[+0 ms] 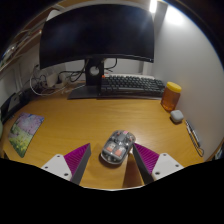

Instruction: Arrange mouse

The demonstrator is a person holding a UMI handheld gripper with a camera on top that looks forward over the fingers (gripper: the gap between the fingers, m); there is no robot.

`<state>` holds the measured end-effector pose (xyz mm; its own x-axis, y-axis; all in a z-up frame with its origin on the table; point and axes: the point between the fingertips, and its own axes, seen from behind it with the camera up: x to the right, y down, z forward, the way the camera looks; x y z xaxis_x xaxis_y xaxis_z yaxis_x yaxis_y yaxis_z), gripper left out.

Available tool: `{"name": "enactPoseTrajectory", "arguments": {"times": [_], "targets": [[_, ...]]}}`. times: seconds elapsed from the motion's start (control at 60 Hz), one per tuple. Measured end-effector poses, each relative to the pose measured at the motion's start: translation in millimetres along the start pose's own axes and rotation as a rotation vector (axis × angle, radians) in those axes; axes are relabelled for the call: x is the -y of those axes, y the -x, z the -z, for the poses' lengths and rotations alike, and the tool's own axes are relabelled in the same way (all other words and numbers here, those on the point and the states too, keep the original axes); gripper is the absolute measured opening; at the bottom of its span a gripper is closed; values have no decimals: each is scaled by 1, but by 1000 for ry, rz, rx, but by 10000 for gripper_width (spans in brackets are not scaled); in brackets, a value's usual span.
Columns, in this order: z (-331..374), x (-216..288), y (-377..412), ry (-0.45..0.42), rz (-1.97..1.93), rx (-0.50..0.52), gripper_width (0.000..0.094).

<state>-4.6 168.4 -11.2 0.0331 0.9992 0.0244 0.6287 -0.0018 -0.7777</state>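
A shiny grey and silver mouse (117, 147) lies on the smooth wooden desk (90, 118), low in the middle of the frame. It is rounded and long, with its long axis tilted up to the right. It sits between the gripper (112, 158) fingers, whose pink pads (76, 157) stand apart, open, with gaps on both sides. Bare wood lies around it. Farther up are a black keyboard (132, 86), a dark monitor (97, 38), and an orange jar (171, 96).

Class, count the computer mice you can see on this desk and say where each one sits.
2. One mouse lies on the desk between the open gripper fingers; a second, paler mouse sits beside the orange container, right of the keyboard. Others may be hidden.
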Motion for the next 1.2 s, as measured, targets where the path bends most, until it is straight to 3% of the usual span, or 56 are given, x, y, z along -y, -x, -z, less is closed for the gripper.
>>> {"name": "enactPoseTrajectory", "arguments": {"times": [0.25, 0.333, 0.4, 0.467, 0.667, 0.933, 1.05, 1.2], "targets": [[-29, 22, 4, 9, -3, 13, 869], [-35, 28, 4, 12, -6, 10, 827], [-41, 30, 1, 17, -2, -1, 751], [-45, 31, -3, 18, 4, -18, 477], [-42, 34, 0, 36, 55, -43, 365], [17, 102, 49, -9, -40, -24, 346], [47, 144, 112, -38, -41, 18, 344], [61, 159, 226, -31, -35, 106, 344]]}}
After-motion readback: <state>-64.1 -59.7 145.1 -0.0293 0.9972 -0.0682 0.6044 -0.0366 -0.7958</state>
